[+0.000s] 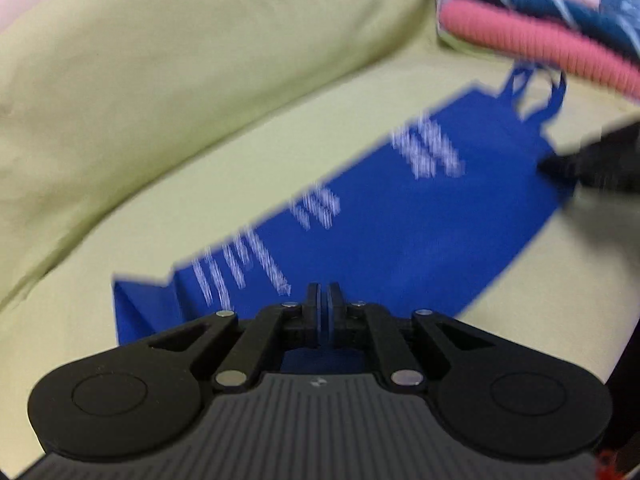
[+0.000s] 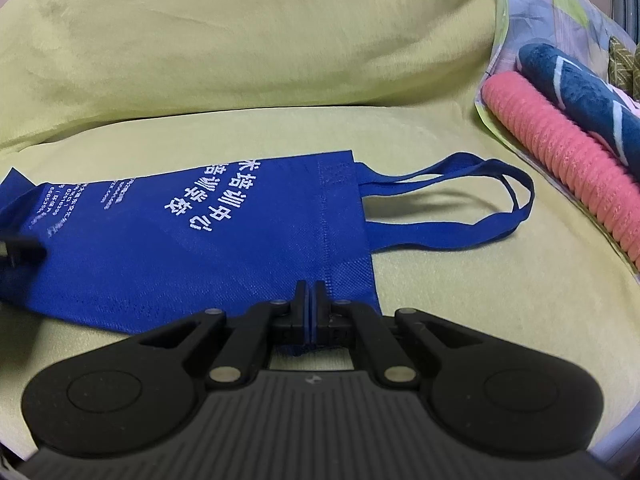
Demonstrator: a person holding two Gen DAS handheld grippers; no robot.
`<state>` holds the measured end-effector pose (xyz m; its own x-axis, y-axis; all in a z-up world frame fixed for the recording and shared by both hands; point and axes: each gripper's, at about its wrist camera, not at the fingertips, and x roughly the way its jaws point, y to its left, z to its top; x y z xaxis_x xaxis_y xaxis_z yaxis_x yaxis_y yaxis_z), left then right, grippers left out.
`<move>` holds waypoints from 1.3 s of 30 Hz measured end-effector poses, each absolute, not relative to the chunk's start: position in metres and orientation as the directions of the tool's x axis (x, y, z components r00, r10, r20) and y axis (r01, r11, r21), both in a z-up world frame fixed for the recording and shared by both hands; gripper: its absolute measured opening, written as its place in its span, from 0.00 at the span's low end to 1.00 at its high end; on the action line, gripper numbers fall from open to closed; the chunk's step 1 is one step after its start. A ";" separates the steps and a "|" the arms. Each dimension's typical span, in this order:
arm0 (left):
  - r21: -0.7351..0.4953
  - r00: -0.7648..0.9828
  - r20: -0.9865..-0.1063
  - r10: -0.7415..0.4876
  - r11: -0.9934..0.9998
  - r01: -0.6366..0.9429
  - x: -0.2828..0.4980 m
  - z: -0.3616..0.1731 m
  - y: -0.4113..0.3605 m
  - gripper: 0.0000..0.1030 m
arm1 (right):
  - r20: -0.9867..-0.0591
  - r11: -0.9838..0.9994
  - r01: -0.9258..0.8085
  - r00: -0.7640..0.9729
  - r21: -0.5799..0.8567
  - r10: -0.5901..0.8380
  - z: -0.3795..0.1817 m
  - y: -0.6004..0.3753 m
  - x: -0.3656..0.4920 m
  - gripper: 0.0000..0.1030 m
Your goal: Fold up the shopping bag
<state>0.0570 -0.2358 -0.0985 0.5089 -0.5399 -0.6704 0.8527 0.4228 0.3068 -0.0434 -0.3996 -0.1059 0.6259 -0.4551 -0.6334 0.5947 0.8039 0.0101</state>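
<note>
A blue fabric shopping bag [image 2: 192, 240] with white printed lettering lies flat on a yellow-green cushion seat; its two strap handles [image 2: 472, 208] trail to the right. My right gripper [image 2: 311, 286] is shut on the bag's near edge close to its mouth corner. In the left wrist view the same bag [image 1: 400, 232] runs diagonally, blurred by motion, and my left gripper [image 1: 324, 290] is shut on its near edge by the bottom end. The right gripper's black tip [image 1: 592, 164] shows at the bag's far corner, and the left gripper's tip [image 2: 20, 250] shows at the left edge.
A yellow-green back cushion [image 2: 240, 40] rises behind the seat. At the right lies a stack of folded textiles: a pink ribbed roll [image 2: 560, 164], a dark blue patterned towel [image 2: 580, 84] and a pale patterned cloth [image 2: 532, 12]. Bare seat surrounds the bag.
</note>
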 end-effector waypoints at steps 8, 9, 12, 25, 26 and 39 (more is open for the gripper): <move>0.356 0.610 -0.678 -0.411 0.543 0.761 0.100 -0.105 -0.208 0.06 | -0.636 0.799 0.599 0.637 0.052 -0.436 -0.106 -0.404 -0.046 0.00; 0.331 0.598 -0.683 -0.420 0.551 0.766 0.103 -0.103 -0.205 0.06 | -0.636 0.799 0.599 0.636 0.050 -0.437 -0.106 -0.404 -0.046 0.00; 0.362 0.608 -0.674 -0.420 0.529 0.767 0.098 -0.098 -0.212 0.06 | -0.636 0.798 0.600 0.635 0.049 -0.438 -0.106 -0.404 -0.045 0.00; 0.358 0.469 -0.630 -0.618 0.305 0.882 0.038 -0.070 -0.255 0.08 | -0.634 0.799 0.600 0.634 0.042 -0.443 -0.106 -0.402 -0.043 0.00; 0.362 0.463 -0.645 -0.608 0.291 0.886 0.037 -0.076 -0.262 0.08 | -0.633 0.799 0.600 0.634 0.042 -0.444 -0.106 -0.402 -0.043 0.00; 0.467 0.507 -0.663 -0.551 0.225 0.855 0.027 -0.120 -0.268 0.00 | -0.530 0.645 0.586 0.788 0.490 -0.313 -0.087 -0.409 -0.105 0.17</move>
